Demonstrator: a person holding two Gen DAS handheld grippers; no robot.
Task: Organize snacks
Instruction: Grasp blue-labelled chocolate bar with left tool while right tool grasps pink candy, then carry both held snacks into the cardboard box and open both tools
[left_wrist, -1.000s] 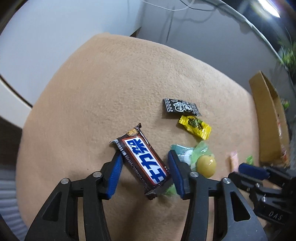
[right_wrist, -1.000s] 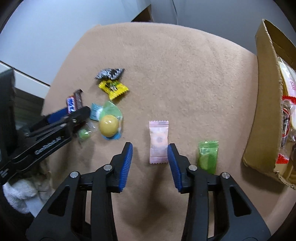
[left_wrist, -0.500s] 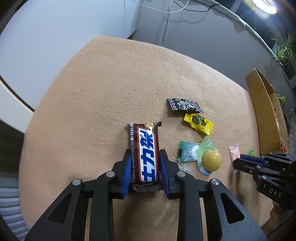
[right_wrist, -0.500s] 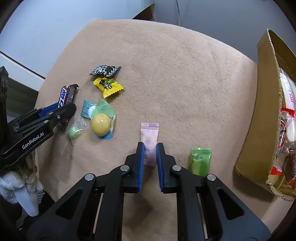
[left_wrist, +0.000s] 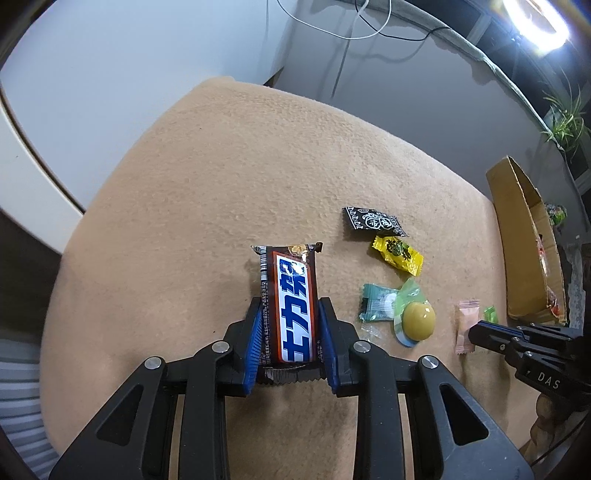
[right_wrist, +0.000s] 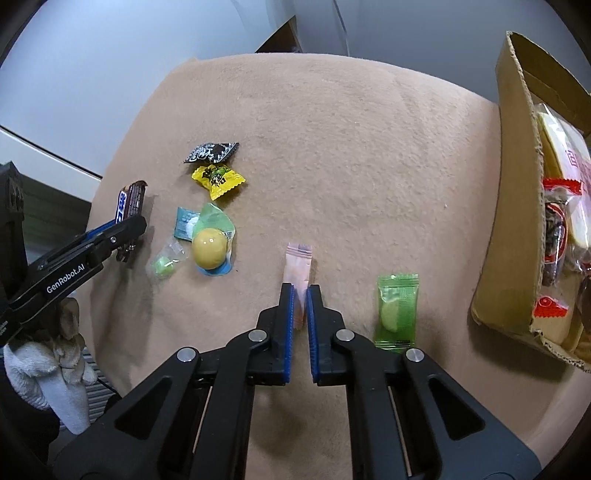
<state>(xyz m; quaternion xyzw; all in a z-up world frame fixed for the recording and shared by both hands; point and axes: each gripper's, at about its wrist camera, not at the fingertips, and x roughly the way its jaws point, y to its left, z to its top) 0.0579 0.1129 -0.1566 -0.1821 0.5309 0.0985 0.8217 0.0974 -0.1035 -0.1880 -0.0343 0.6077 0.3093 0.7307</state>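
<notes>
My left gripper (left_wrist: 290, 314) is shut on a brown chocolate bar (left_wrist: 291, 299) with a blue and white label, held just above the tan blanket (left_wrist: 184, 203). The bar also shows in the right wrist view (right_wrist: 129, 203). My right gripper (right_wrist: 300, 291) is shut on the near end of a pink candy packet (right_wrist: 297, 264), also visible in the left wrist view (left_wrist: 466, 325). A green packet (right_wrist: 397, 306) lies just right of it.
A black packet (right_wrist: 211, 152), a yellow packet (right_wrist: 218, 179), a teal packet (right_wrist: 184, 221), a round yellow sweet (right_wrist: 208, 248) and a small green candy (right_wrist: 164, 264) lie between the grippers. An open cardboard box (right_wrist: 509, 184) holding snacks stands at the right edge.
Both grippers closed from open: the left on the chocolate bar, which turned straight between the fingers, the right on the pink packet. Both have lifted slightly.
</notes>
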